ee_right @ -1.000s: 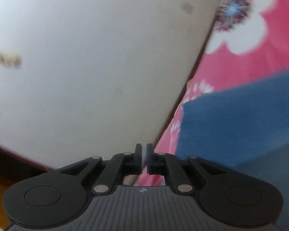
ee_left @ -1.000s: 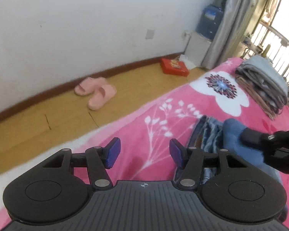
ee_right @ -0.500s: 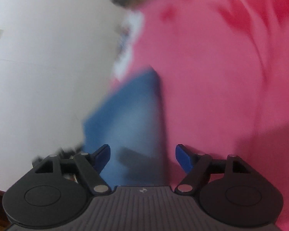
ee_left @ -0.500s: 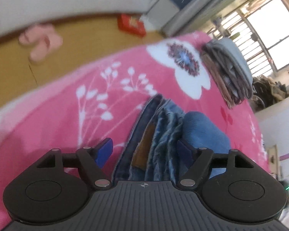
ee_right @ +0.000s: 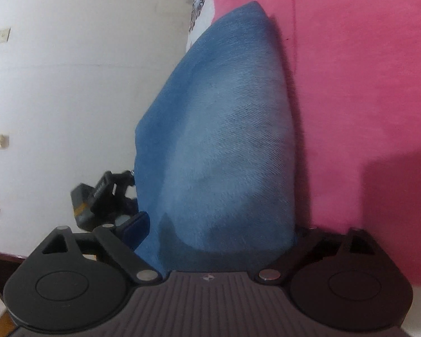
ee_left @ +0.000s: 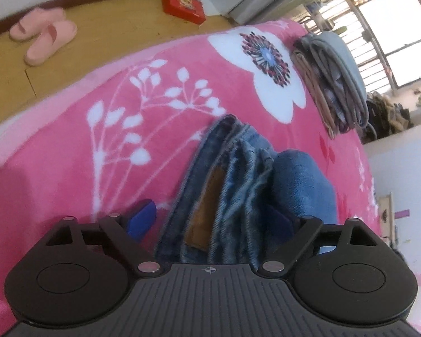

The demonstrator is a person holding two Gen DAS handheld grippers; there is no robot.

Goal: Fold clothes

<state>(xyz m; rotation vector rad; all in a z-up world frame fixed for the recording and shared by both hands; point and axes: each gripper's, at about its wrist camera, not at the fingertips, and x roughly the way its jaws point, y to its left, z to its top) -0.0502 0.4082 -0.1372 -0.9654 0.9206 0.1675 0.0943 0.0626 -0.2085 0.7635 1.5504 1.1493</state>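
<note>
A pink flowered blanket (ee_left: 103, 146) covers the bed, and on it, near a stack of folded grey clothes (ee_left: 334, 81) that sits beyond them, lie the blue jeans (ee_left: 238, 174), bunched into several layers with the waistband end and its brown patch towards the left gripper (ee_left: 213, 221). Their long axis runs straight away from that gripper, whose jaws stand spread wide to either side of the waistband without pinching it. The right gripper (ee_right: 219, 230) is likewise spread wide around a smooth denim fold (ee_right: 224, 129), probably the jeans' other end, and both tools sit about equally close.
</note>
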